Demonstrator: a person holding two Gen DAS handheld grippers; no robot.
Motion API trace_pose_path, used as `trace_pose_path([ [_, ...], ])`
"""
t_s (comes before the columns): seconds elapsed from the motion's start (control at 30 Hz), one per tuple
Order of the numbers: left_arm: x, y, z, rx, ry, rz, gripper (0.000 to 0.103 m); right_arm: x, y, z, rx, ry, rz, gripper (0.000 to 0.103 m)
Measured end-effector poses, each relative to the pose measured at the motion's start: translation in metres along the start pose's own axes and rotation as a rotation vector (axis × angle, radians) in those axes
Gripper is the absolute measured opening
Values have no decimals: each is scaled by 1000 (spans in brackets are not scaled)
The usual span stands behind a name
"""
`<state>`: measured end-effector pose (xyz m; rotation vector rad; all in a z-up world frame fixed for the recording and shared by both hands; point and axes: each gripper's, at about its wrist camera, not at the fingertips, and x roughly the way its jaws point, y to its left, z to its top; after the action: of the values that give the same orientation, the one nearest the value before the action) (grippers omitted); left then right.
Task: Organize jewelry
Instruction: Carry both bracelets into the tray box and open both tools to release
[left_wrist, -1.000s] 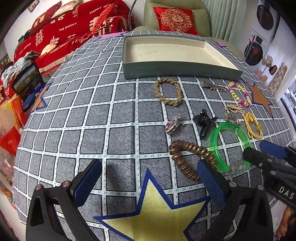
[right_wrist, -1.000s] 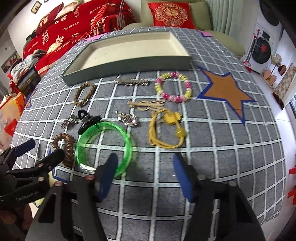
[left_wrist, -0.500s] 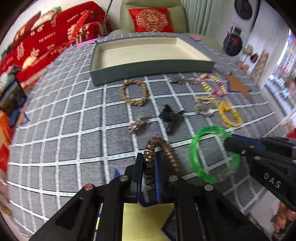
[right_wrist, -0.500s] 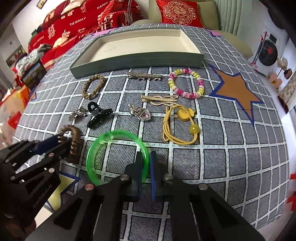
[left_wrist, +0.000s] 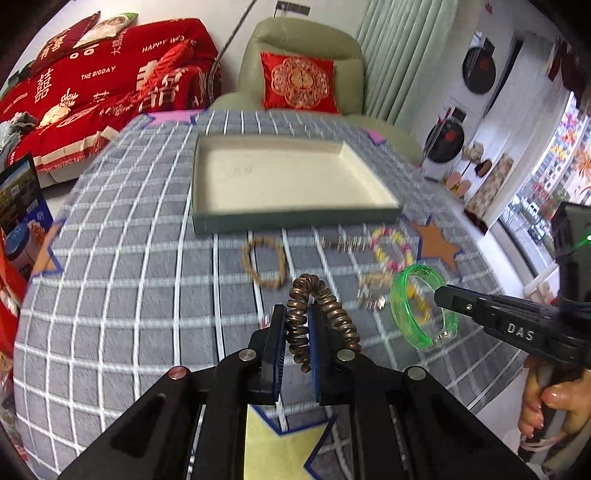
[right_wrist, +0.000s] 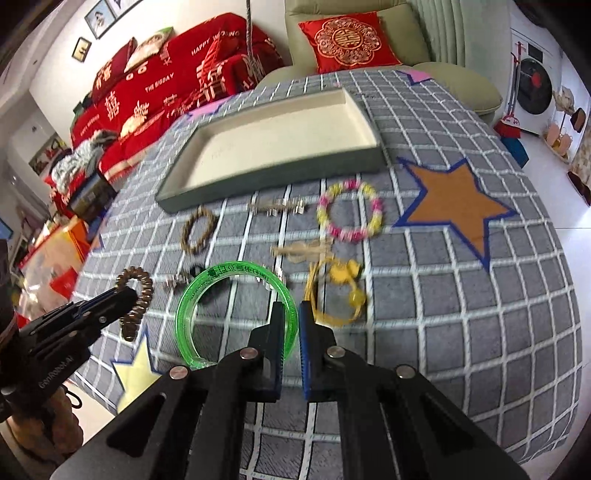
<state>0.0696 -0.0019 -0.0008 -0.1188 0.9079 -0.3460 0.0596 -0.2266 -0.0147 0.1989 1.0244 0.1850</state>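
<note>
The left claw (left_wrist: 297, 339) is closed on a brown spiral hair tie (left_wrist: 321, 314). Its two fingers press one side of the coil, and the rest of the loop stands up and bends over to the right, above the grey checked cloth (left_wrist: 129, 295) that covers the bench. In the right wrist view the same hair tie (right_wrist: 135, 295) hangs from the tip of the left claw (right_wrist: 122, 299) at the left side of the picture.

The right claw (right_wrist: 291, 332) is closed on a green plastic bangle (right_wrist: 229, 314). The fingers grip its right rim, and the ring stands tilted to the left of them. In the left wrist view the bangle (left_wrist: 421, 306) is at the tip of the right claw (left_wrist: 443, 295), and it seems to be lifted from the cloth.

The other pieces lie on the cloth in front of a flat box (right_wrist: 273, 147) with a cream inside and a dark green wall. Near the box are a braided rope bracelet (right_wrist: 197, 232), a silver clip (right_wrist: 277, 206) and a pink and yellow bead bracelet (right_wrist: 351, 210). Nearer to the claws lie a gold hair clip (right_wrist: 306, 251) and a yellow cord with beads (right_wrist: 340, 291). Behind the bangle, a black clip and a small silver piece are partly hidden and blurred. An orange star (right_wrist: 454, 206) is printed on the cloth, right of the bead bracelet.
</note>
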Motion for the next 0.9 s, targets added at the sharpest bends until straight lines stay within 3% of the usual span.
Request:
trace_pose_path([
  [0.23, -5, 6, 55, -19, -39, -12, 22, -13, -1, 64, -45, -59, -15, 8],
  [0.47, 19, 15, 119, -43, -77, 26, 22, -6, 0, 138, -53, -80, -27, 8],
  [0.7, 87, 31, 173, -73, -55, 76, 22, 43, -8, 194, -17, -49, -54, 8],
  [0.9, 152, 31, 188, -16, -7, 137, 22, 105, -18, 216, 20, 7, -74, 8],
])
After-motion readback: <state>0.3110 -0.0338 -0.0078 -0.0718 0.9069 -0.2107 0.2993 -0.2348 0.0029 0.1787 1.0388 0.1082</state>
